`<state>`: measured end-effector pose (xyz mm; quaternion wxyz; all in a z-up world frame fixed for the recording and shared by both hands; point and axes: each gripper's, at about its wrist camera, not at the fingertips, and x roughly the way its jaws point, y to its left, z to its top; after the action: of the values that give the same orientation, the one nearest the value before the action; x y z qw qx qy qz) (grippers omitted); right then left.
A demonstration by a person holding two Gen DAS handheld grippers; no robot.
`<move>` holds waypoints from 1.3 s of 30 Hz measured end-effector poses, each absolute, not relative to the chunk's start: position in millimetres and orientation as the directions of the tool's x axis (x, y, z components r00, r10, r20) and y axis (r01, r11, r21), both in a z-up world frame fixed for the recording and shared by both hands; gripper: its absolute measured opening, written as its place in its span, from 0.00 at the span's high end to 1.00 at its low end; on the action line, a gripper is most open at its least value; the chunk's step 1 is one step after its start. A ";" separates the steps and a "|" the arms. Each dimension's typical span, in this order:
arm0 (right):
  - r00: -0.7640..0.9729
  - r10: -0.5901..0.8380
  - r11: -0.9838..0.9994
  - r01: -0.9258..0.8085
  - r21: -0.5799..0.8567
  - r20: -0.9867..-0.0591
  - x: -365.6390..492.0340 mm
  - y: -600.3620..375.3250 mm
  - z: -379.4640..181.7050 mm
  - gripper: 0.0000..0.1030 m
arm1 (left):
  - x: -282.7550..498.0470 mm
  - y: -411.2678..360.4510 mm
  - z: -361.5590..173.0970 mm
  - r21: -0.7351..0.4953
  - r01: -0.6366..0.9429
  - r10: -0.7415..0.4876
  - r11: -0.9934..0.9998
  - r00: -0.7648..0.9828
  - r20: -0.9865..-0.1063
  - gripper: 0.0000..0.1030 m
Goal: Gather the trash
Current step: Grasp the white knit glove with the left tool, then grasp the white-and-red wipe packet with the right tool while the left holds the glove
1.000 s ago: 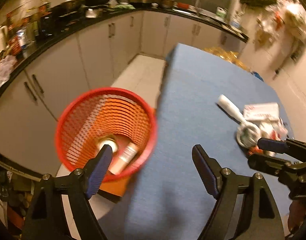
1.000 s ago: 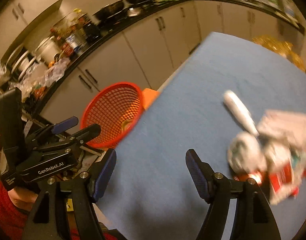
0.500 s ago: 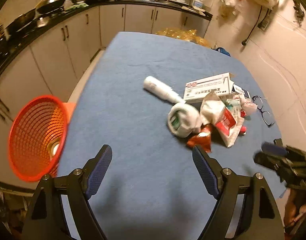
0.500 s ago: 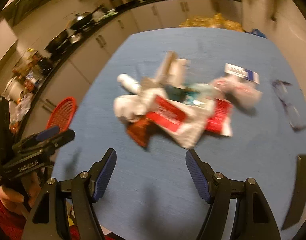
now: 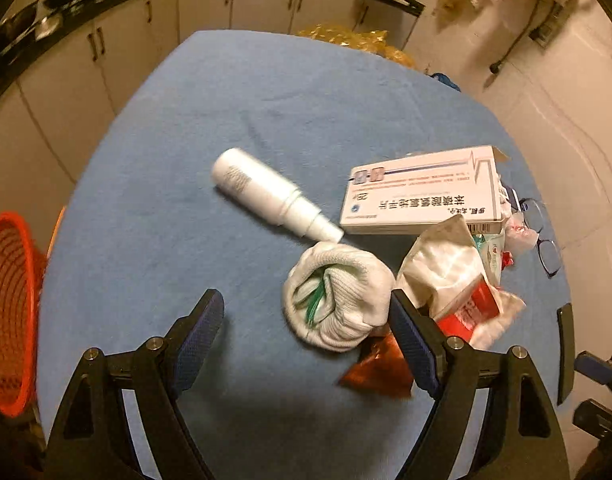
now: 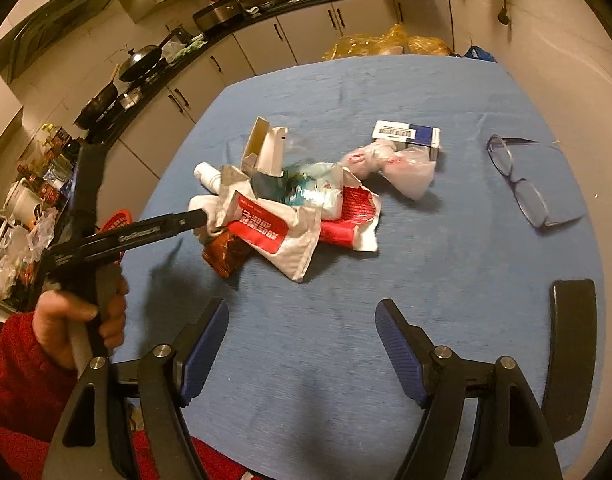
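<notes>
Left gripper (image 5: 306, 320), jaws wide after just narrowing slightly, straddles the rolled white sock (image 5: 337, 296) (pads clear) mid-table, hiding the brown foil wrapper (image 5: 377, 372); right gripper (image 6: 302, 340) gapes empty.

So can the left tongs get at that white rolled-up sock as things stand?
Probably yes. The left tongs stand open and empty, with the white sock just ahead, partly between the fingers. Nothing lies on top of it; only the brown wrapper crowds its right side.

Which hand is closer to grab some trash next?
Left, probably. The left gripper hangs open right at the white bundle; the right gripper is open over bare blue table.
</notes>
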<state>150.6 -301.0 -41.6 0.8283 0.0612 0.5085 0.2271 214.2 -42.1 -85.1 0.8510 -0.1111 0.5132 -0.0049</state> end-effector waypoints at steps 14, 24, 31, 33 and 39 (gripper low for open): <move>0.368 0.448 0.860 -0.425 0.282 -0.815 182.3 -271.7 -47.0 0.22 | 176.8 -44.6 -71.9 -0.162 -0.020 -0.128 0.987 0.517 -0.846 0.82; 0.338 0.431 0.811 -0.551 0.196 -0.837 220.4 -229.7 -70.2 0.26 | 127.9 -16.4 -56.9 -0.188 -0.115 -0.098 0.975 0.538 -0.837 0.83; 0.250 0.409 0.784 -0.588 0.198 -0.878 211.9 -204.0 -91.8 0.83 | 113.0 -19.0 -51.4 -0.159 -0.130 -0.065 0.979 0.539 -0.840 0.82; 0.217 0.421 0.775 -0.591 0.224 -0.881 203.1 -200.2 -92.6 0.84 | 110.9 -18.1 -51.4 -0.164 -0.135 -0.067 0.977 0.538 -0.841 0.82; 0.191 0.457 0.758 -0.595 0.268 -0.869 193.5 -196.9 -90.2 0.84 | 108.6 -20.1 -54.7 -0.161 -0.133 -0.067 0.978 0.531 -0.845 0.82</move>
<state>193.5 -196.8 -90.2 0.7690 -0.0644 0.5363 0.3418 108.6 -20.1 -54.7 0.8688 -0.1032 0.4838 0.0191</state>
